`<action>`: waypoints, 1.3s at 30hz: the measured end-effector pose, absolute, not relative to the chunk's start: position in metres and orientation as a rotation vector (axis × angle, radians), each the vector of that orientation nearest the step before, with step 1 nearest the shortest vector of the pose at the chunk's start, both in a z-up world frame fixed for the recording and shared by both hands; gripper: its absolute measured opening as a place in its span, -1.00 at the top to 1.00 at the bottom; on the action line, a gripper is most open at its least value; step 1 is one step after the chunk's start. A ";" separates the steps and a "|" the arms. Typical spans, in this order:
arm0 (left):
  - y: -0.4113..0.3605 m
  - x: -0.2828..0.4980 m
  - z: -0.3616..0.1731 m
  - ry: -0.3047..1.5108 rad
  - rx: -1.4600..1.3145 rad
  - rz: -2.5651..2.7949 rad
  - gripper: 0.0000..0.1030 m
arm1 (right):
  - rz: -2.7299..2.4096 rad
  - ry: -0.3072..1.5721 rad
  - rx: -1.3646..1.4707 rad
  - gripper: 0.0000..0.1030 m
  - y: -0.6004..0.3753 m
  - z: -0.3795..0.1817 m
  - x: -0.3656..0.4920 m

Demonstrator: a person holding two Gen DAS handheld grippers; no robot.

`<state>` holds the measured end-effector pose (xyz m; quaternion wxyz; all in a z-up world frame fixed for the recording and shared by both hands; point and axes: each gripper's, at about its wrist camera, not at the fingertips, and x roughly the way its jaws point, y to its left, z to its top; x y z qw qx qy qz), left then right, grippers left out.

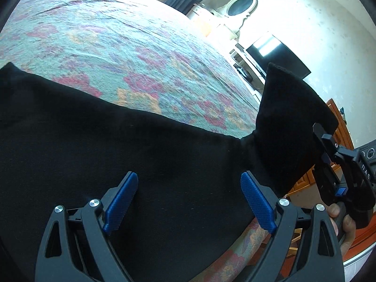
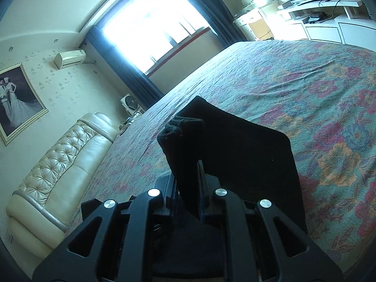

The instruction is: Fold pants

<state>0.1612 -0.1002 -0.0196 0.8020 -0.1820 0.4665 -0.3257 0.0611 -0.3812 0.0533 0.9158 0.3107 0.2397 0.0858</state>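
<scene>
Black pants [image 1: 117,145] lie across the near part of a bed with a floral cover [image 1: 112,47]. My left gripper [image 1: 189,202] is open, its blue pads [image 1: 121,202] held just above the black cloth and holding nothing. My right gripper [image 1: 325,155] shows at the right of the left wrist view, shut on one end of the pants and lifting it off the bed. In the right wrist view the right gripper [image 2: 188,188] is shut on a bunched edge of the pants [image 2: 235,145], which stands up between the jaws and drapes back onto the bed [image 2: 305,82].
A padded cream headboard [image 2: 58,164] runs along the left of the bed. A window with dark curtains [image 2: 150,28] is behind it. A white dresser with an oval mirror [image 1: 239,7] and a TV stand [image 2: 329,11] stand past the bed's far end.
</scene>
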 end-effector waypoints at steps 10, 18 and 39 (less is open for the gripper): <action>-0.010 0.149 -0.010 0.970 -0.444 -0.565 -0.72 | 0.352 0.609 0.526 0.74 -0.284 0.036 0.074; 0.022 0.136 -0.007 0.964 -0.454 -0.537 -0.71 | 0.443 0.731 0.417 0.74 -0.213 0.007 0.079; 0.010 0.174 -0.021 1.158 -0.633 -0.766 -0.71 | 0.503 0.895 0.297 0.41 -0.194 -0.006 0.058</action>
